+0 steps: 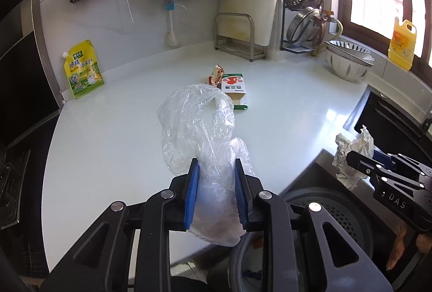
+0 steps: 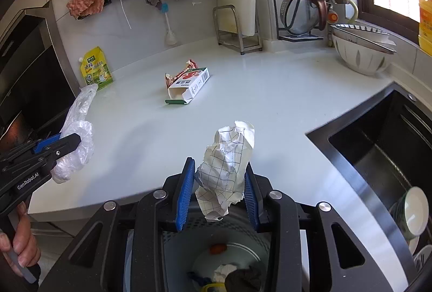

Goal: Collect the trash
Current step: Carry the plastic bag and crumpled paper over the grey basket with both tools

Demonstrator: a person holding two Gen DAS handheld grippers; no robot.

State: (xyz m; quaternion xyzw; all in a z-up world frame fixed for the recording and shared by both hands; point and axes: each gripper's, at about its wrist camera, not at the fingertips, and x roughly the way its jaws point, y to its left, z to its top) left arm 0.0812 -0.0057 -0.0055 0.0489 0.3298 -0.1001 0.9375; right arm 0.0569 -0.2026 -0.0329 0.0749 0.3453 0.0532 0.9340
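My left gripper [image 1: 216,166] is shut on a crumpled clear plastic bag [image 1: 198,127], held above the front edge of the white counter [image 1: 113,146]; the same bag [image 2: 78,140] shows at the left of the right wrist view. My right gripper [image 2: 220,165] is shut on a crumpled sheet of squared paper [image 2: 226,165], seen again as a paper wad [image 1: 351,157] in the left wrist view. Below both grippers stands a grey bin [image 2: 243,251] with scraps inside. A small white carton [image 2: 190,85] and a snack wrapper [image 2: 178,74] lie mid-counter.
A yellow spouted pouch [image 1: 82,70] leans on the back wall. Stacked bowls [image 2: 361,49], a pot-lid rack [image 2: 299,3] and a metal stand [image 1: 237,35] line the back right. A black sink [image 2: 383,146] opens at the right. A hand [image 2: 21,243] grips the left tool.
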